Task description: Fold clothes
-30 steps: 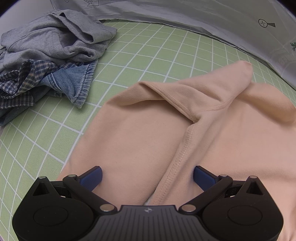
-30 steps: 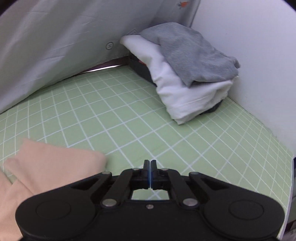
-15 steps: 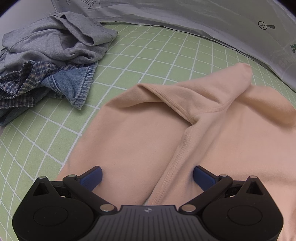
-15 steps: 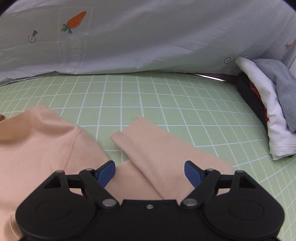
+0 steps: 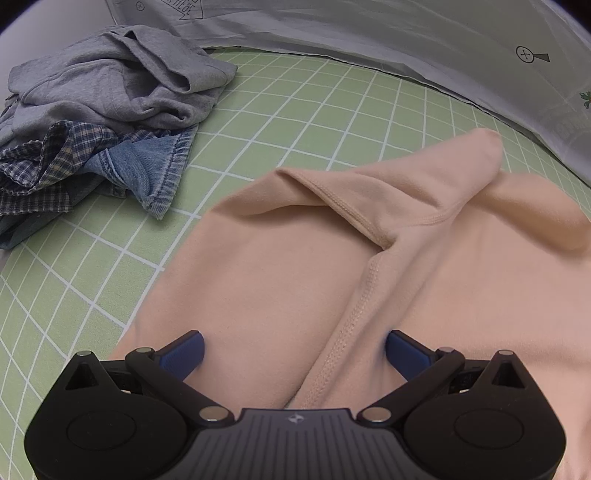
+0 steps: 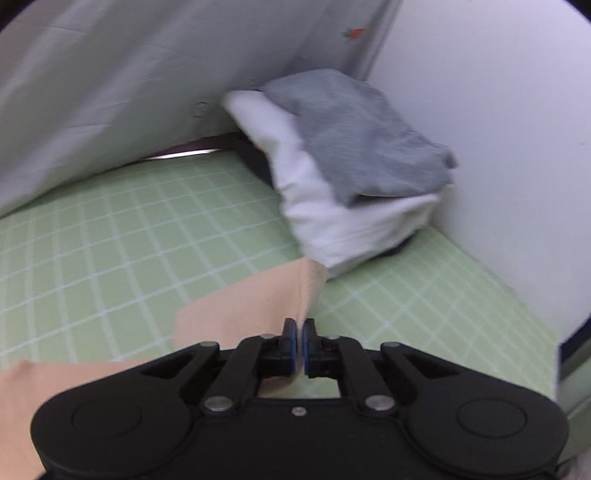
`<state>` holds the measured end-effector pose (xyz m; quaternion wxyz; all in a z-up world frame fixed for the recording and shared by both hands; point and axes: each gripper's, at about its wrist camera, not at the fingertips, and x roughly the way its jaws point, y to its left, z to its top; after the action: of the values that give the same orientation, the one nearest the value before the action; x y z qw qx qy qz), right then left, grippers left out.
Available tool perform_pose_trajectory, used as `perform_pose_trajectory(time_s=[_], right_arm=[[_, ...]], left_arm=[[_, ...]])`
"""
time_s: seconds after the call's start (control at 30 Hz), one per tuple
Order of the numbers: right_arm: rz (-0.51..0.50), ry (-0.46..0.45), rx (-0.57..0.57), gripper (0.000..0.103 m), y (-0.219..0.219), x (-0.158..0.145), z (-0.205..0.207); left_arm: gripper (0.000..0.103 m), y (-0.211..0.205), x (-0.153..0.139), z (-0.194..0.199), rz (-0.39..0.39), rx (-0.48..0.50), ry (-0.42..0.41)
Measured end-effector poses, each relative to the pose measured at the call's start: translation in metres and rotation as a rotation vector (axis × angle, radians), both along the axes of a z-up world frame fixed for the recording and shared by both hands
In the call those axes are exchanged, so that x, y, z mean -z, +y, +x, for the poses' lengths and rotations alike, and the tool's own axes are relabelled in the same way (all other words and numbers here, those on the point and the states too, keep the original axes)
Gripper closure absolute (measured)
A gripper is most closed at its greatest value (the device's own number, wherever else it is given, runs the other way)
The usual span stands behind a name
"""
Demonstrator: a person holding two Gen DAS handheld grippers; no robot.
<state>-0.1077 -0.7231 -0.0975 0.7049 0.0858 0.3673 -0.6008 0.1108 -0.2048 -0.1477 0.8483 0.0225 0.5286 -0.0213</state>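
Two grippers work one peach garment [image 5: 288, 280], which lies spread on the green grid mat [image 5: 295, 96]. The left gripper [image 5: 293, 350] is released — its blue pads [image 5: 184, 350] stand wide apart, pressed down onto the cloth, with a stitched seam of the garment running up between them. Ahead of this gripper a sleeve is folded across the body of the garment; beyond that the mat meets a hanging pale sheet [image 5: 369, 33].

Off to the left gripper's left, well apart from the garment, lies a loose heap: a grey sweatshirt [image 5: 118, 81] on top, with a checked shirt [image 5: 48, 162] and blue denim [image 5: 147, 166] under it.

The right gripper [image 6: 300, 341] is closing, its jaws nearly together, and a peach sleeve edge [image 6: 258, 306] sits pinched between them, trailing away to the gripper's left. This view is blurred. Ahead and to the right of the right gripper, near the sleeve's far corner, stands a folded stack [image 6: 351, 192] — a grey piece over a white one, something dark beneath — tucked against the white wall [image 6: 498, 129].
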Motion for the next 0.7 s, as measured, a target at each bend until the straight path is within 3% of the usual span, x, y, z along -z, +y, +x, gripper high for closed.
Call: perform_pose_trajectory(time_s=[0.03, 0.13, 0.2, 0.23, 0.33, 0.53, 0.7], right_arm=[[0.002, -0.011, 0.044, 0.060, -0.002, -0.002, -0.011], [0.029, -0.090, 0.030, 0.039, 0.008, -0.002, -0.025], [0.034, -0.086, -0.037, 0.021, 0.023, 0.000, -0.012], [0.034, -0.084, -0.076, 0.017, 0.030, 0.003, -0.004], [0.091, -0.119, -0.267, 0.017, 0.055, 0.007, 0.040], [0.300, -0.217, -0.695, 0.017, 0.104, 0.019, 0.127], [0.394, -0.232, -0.815, 0.017, 0.115, 0.030, 0.170]], left_arm=[[0.000, 0.000, 0.000, 0.001, 0.000, -0.001, 0.005], [0.000, -0.001, -0.001, 0.005, 0.002, 0.000, 0.027], [0.000, -0.001, -0.002, 0.010, 0.001, 0.013, 0.054], [0.000, -0.002, -0.004, 0.012, 0.000, 0.025, 0.065], [0.000, -0.006, -0.018, 0.016, -0.012, 0.057, 0.026], [0.000, -0.029, -0.050, 0.047, -0.067, 0.167, -0.093], [0.004, -0.063, -0.039, 0.096, -0.092, 0.283, -0.075]])
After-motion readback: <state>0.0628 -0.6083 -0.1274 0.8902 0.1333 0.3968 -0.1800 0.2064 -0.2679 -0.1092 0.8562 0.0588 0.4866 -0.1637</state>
